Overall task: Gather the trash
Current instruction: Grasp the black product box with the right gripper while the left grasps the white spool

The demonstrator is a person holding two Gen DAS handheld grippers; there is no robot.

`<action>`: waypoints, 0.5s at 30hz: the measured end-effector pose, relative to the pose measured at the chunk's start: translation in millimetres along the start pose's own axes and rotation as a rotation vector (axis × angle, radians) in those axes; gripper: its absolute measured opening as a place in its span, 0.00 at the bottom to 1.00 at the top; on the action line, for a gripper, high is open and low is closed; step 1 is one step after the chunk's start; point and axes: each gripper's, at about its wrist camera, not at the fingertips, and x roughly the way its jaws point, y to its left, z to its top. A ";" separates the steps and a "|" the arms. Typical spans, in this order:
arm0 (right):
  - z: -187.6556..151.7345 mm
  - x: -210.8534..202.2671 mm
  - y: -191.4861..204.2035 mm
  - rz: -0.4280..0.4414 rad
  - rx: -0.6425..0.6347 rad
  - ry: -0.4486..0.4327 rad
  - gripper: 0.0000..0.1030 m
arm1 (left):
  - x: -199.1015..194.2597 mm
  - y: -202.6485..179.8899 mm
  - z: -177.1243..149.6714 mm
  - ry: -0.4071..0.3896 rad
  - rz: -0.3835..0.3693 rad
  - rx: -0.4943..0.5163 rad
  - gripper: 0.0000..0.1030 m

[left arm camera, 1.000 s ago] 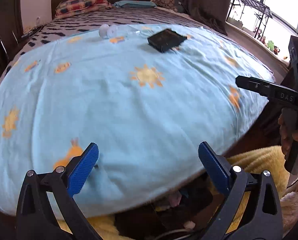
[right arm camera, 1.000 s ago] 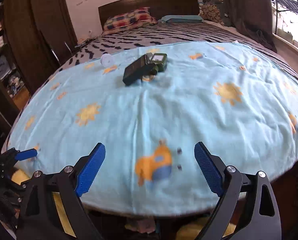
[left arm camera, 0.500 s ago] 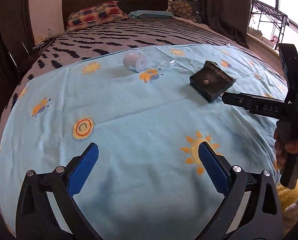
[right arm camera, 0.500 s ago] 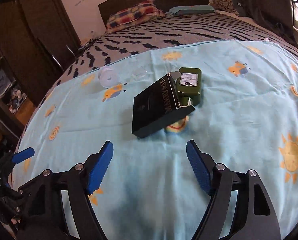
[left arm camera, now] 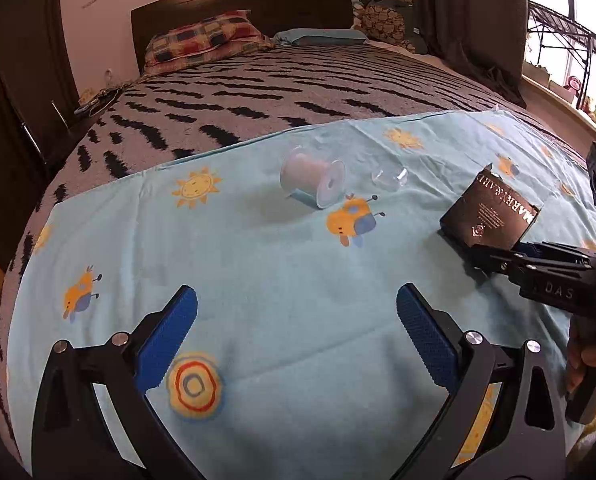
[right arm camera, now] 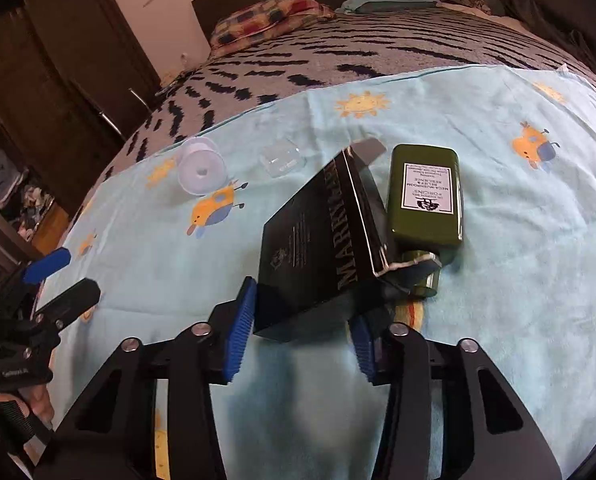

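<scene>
Bedspread [right arm camera: 518, 280] holds "ORIGINS" bottle [right arm camera: 426, 196] (green).

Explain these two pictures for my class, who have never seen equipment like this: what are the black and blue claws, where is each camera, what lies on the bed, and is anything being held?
There is no robot. A person holds a two-finger claw in each hand, and a wide-angle camera on each looks forward along its fingers. One picture is from the left gripper, open above the light blue blanket. The other is from the right gripper, its blue pads on either side of a black box; whether they grip it yet is unclear. On the blanket also lie a green bottle touching the box, a clear spool and a small clear plastic piece.
</scene>
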 end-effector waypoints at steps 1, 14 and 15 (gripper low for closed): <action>1.4 0.9 -0.6 0.003 -0.002 -0.005 0.25 | 7.2 1.5 4.7 0.007 -0.005 -0.005 0.92; 11.4 -2.7 4.6 -0.019 -0.125 -0.048 0.23 | 88.7 -0.3 54.5 0.030 0.009 0.012 0.92; 11.2 -2.0 4.8 -0.014 -0.129 -0.046 0.23 | 94.3 0.9 56.6 0.032 0.012 0.012 0.92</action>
